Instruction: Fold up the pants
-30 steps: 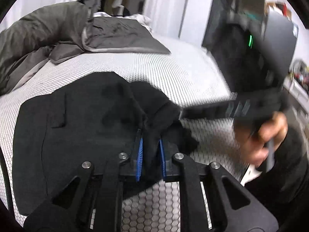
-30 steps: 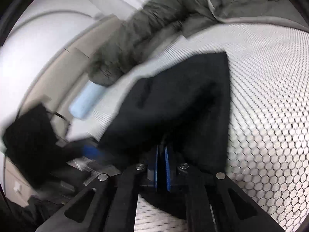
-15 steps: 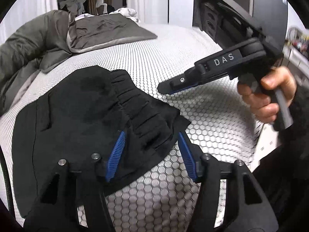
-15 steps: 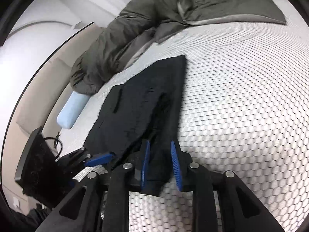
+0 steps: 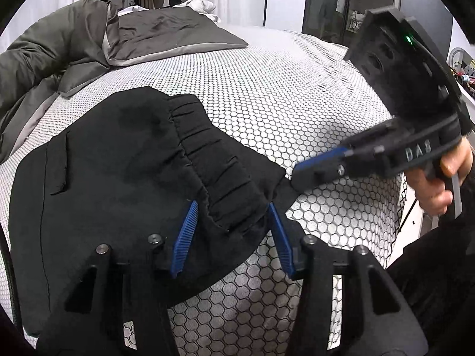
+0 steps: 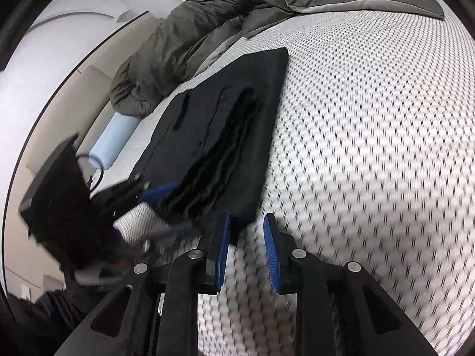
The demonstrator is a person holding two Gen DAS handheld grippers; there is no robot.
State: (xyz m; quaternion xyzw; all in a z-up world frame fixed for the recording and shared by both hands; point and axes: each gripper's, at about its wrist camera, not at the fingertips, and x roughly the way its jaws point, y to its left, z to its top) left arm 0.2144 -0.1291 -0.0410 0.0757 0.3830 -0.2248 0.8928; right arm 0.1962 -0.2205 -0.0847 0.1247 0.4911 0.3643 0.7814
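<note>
- Left claw [image 5: 231,222]: jaws stand apart and are closing. The gathered waistband [image 5: 219,172] of the pants [image 5: 104,178] lies between the blue pads [image 5: 184,237]; the pads do not press on the cloth.
- Right claw [image 6: 246,237]: jaws stand narrowly apart. The near corner of the pants [image 6: 225,130] reaches just inside the gap beside the left pad; no grip shows. This view is smeared by motion.
- In the left wrist view the right claw [image 5: 299,175] hangs just off the waistband corner, tips beside the cloth, a person's hand [image 5: 439,178] on its handle. Contact with the cloth cannot be told.
- In the right wrist view the left claw [image 6: 166,207], blurred, sits at the left near edge of the pants.
- Pants: black, lying folded and flat on the bed [image 5: 297,89], near its front edge, waistband end towards both claws. A pocket slit [image 5: 63,166] shows on the top layer, left of the waistband.
- Bed cover: white with a dark honeycomb pattern, bare to the right of the pants.
- Behind the pants, a dark grey duvet [image 5: 44,56] is bunched up; a grey pillow [image 5: 166,35] lies flat beside it.
- Left of the pants, off the bed edge, a pale blue roll [image 6: 112,139] rests below the duvet.
</note>
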